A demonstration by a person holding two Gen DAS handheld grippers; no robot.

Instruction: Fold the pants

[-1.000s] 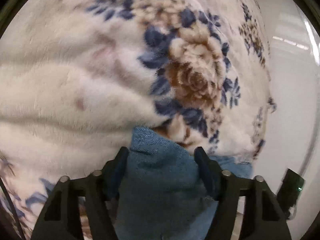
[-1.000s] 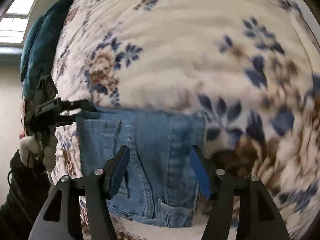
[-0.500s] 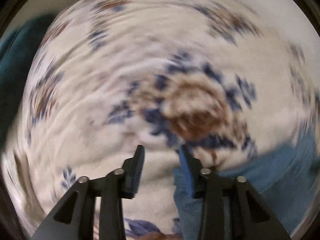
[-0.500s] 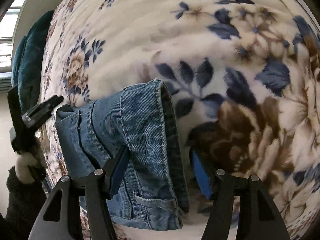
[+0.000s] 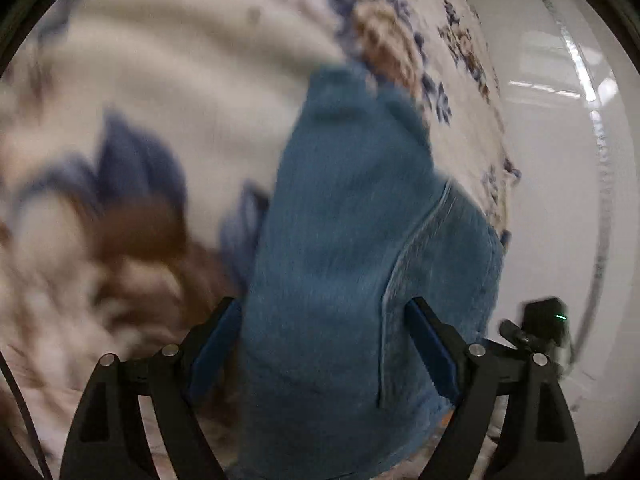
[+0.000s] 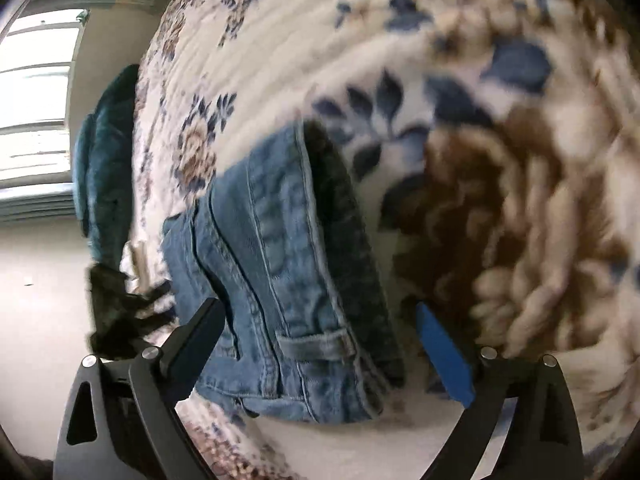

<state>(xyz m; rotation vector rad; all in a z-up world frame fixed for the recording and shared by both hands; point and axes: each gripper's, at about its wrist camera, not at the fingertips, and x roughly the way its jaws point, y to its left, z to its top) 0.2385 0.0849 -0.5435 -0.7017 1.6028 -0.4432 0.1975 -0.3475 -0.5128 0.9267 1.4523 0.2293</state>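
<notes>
The blue denim pants [image 5: 352,248] lie in a folded bundle on a cream floral blanket [image 5: 168,80]. In the left wrist view my left gripper [image 5: 328,340] is open, its fingers set wide on either side of the bundle. In the right wrist view the pants [image 6: 280,264] show waistband, seams and a belt loop. My right gripper [image 6: 320,344] is open, with the waistband end between its fingers. The other gripper [image 6: 120,316] shows as a dark blur at the pants' left edge.
The floral blanket [image 6: 400,60] covers a bed. A dark teal cushion [image 6: 104,160] stands at the bed's far side by a bright window [image 6: 36,92]. A white wall [image 5: 560,160] lies beyond the blanket's edge in the left wrist view.
My left gripper swung away over the blanket, then came back over the pants with its jaws wider. The right view moved closer to the folded bundle. Both views are motion-blurred.
</notes>
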